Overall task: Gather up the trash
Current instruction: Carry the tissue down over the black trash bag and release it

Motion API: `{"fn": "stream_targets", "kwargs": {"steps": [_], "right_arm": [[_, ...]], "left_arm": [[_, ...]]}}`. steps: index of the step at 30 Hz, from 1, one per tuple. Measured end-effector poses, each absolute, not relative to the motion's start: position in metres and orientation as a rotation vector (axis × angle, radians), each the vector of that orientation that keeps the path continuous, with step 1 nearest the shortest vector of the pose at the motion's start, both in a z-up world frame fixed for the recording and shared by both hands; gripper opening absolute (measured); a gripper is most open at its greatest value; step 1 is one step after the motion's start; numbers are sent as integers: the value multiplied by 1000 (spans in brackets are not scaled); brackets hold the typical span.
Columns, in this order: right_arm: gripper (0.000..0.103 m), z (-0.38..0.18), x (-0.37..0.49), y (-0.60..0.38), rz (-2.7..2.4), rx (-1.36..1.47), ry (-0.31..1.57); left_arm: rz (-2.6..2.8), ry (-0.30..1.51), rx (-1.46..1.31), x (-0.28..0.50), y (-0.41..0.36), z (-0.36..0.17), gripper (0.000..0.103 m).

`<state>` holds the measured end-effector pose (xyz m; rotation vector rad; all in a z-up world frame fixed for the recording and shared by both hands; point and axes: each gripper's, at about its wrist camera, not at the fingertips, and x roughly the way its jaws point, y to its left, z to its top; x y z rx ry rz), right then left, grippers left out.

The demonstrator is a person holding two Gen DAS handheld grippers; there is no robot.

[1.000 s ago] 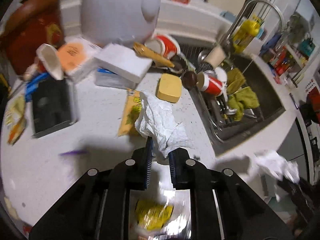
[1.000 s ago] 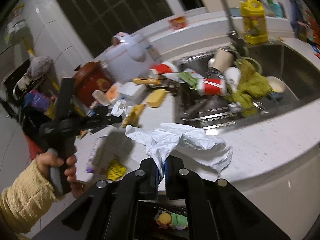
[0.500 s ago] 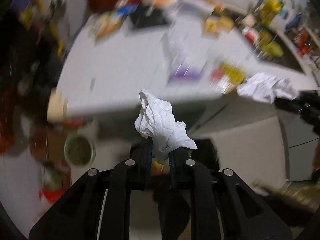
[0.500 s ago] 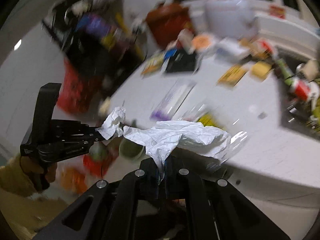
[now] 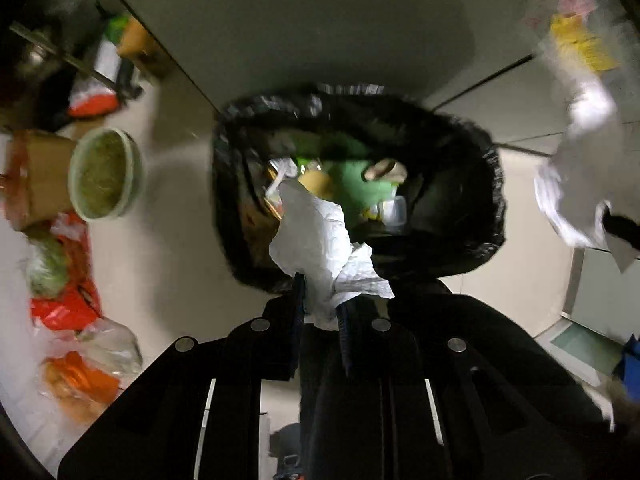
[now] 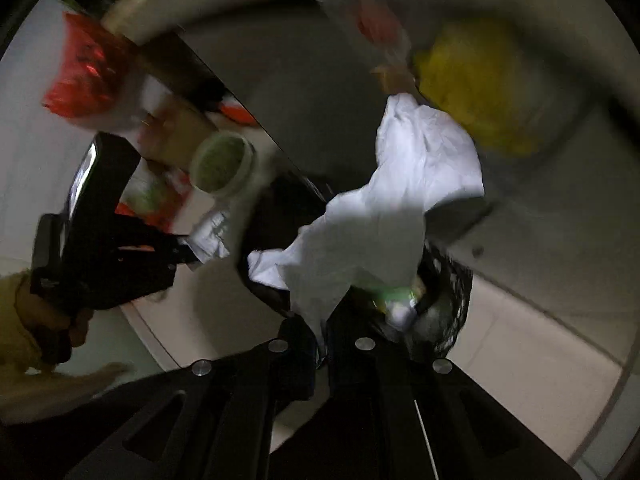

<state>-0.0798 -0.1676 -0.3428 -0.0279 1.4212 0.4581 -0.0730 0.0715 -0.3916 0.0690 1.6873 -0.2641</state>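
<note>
Currently the left gripper (image 5: 320, 304) is clamped on a crumpled paper towel (image 5: 316, 232), held directly above the open black-lined trash bin (image 5: 490, 184), which already contains green and tan refuse. Right gripper (image 6: 322, 344) is closed on a larger white crumpled sheet (image 6: 400, 208), beside and partly over the same bin; view blurred. Green-rimmed bowl (image 5: 105, 174) sits on the floor left of the bin.
</note>
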Motion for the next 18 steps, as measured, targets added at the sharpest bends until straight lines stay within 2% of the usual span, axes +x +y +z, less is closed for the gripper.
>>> {"fn": "stream_targets", "kwargs": {"steps": [4, 8, 10, 11, 12, 13, 14, 15, 18], "right_arm": [[4, -408, -74, -173, 413, -11, 1496], [4, -472, -67, -178, 363, -37, 1594], [7, -494, -59, -178, 341, -15, 1634], [10, -504, -55, -179, 321, -6, 1644], [16, -511, -54, -179, 304, -2, 1644], [25, -517, -49, -181, 292, 6, 1650], [54, -521, -47, -184, 261, 0, 1656], [74, -524, -45, -185, 231, -17, 1654], [70, -513, -43, -186, 219, -42, 1635]], "left_arm": [[-241, 1762, 156, -65, 61, -460, 15], [-220, 1815, 221, -62, 53, -494, 15], [-192, 1826, 263, -60, 49, -508, 26], [-174, 1830, 286, -61, 46, -513, 45], [-145, 1834, 321, -60, 44, -520, 73], [-130, 1833, 342, -58, 45, -523, 82], [-119, 1823, 366, -57, 45, -525, 86], [-105, 1816, 405, -57, 43, -526, 86], [-65, 1871, 498, -55, 42, -535, 86]]}}
